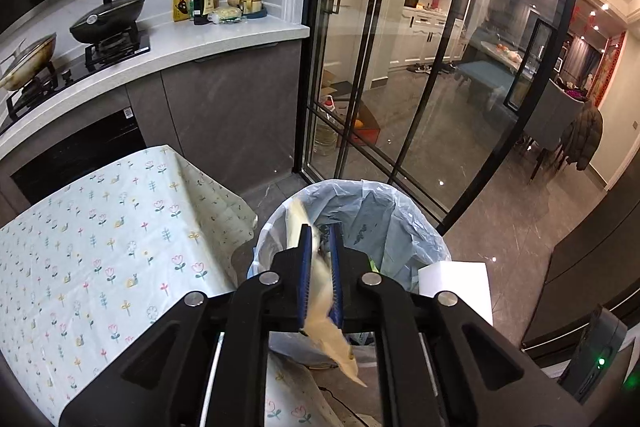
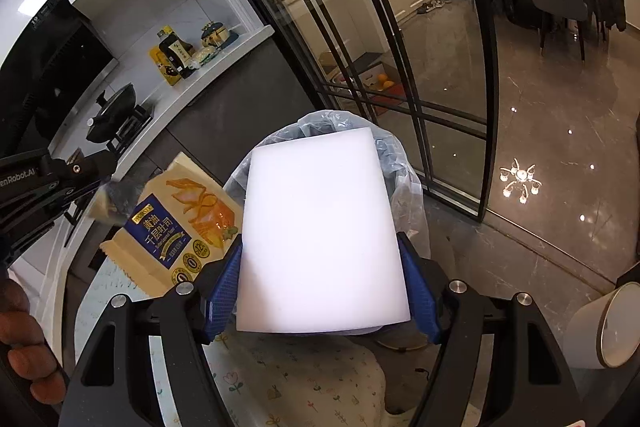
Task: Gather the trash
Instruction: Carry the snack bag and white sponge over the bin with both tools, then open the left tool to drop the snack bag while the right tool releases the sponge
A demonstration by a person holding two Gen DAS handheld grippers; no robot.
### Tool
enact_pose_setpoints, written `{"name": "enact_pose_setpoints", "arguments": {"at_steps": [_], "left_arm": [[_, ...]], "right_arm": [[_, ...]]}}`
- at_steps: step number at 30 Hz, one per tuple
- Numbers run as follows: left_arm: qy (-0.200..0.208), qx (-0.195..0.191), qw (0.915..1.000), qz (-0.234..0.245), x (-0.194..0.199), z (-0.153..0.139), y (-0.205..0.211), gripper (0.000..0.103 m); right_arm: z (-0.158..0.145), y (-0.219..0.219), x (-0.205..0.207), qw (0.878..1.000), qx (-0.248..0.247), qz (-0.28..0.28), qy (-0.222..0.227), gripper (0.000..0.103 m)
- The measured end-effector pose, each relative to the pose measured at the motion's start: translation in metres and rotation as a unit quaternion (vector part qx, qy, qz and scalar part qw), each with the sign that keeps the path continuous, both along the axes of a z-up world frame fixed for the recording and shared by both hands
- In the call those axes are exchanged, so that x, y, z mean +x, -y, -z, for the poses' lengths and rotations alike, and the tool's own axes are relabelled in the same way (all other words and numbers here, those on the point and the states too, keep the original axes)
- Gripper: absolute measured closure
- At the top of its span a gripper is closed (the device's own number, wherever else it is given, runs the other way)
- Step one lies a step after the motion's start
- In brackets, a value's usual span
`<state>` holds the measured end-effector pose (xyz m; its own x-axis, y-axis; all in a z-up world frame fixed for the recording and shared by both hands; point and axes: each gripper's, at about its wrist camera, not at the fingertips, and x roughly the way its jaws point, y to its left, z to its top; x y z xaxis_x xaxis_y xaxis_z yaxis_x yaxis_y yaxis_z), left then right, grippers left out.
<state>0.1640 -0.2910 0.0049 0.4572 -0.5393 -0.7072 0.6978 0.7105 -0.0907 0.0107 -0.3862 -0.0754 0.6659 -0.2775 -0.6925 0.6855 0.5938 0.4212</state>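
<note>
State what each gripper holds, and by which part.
Left gripper: yellow toast wrapper, pinched near one end. Right gripper: white rectangular foam block, clamped across its side edges at the near end.

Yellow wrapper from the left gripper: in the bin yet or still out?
Still out. The yellow wrapper sits between the left gripper pads, above the lined trash bin, not yet inside it.

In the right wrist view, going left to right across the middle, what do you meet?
Left tongs → yellow bread wrapper → white foam block → clear bin liner's rim → chandelier reflection on the floor.
</note>
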Motion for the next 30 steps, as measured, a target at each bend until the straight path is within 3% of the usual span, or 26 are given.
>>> {"name": "enact_pose_setpoints", "arguments": {"at_steps": [3, 8, 12, 19, 26, 30], "left_arm": [[-0.001, -0.005, 1.0000, -0.008, 0.006, 0.002, 0.005, 0.054], [0.016, -0.004, 0.9998, -0.012, 0.011, 0.001, 0.009, 0.048], [0.020, -0.008, 0.9994, -0.027, 0.014, 0.000, -0.001, 0.032], [0.016, -0.001, 0.9980, -0.061, 0.028, 0.005, -0.029, 0.031], [0.010, 0.009, 0.9959, -0.089, 0.035, 0.017, -0.060, 0.030], [0.003, 0.014, 0.9949, -0.100, 0.037, 0.025, -0.073, 0.026]], "right_arm": [[0.002, 0.004, 0.006, 1.000, 0.001, -0.002, -0.004, 0.034], [0.005, 0.005, 0.014, 1.000, 0.001, -0.009, -0.007, 0.034], [0.003, 0.005, 0.028, 1.000, -0.003, -0.020, -0.008, 0.034], [-0.001, 0.002, 0.061, 0.999, -0.020, -0.048, -0.013, 0.034], [0.031, 0.001, 0.101, 0.995, -0.010, -0.075, -0.058, 0.031], [0.032, 0.000, 0.099, 0.995, -0.018, -0.067, -0.065, 0.027]]}}
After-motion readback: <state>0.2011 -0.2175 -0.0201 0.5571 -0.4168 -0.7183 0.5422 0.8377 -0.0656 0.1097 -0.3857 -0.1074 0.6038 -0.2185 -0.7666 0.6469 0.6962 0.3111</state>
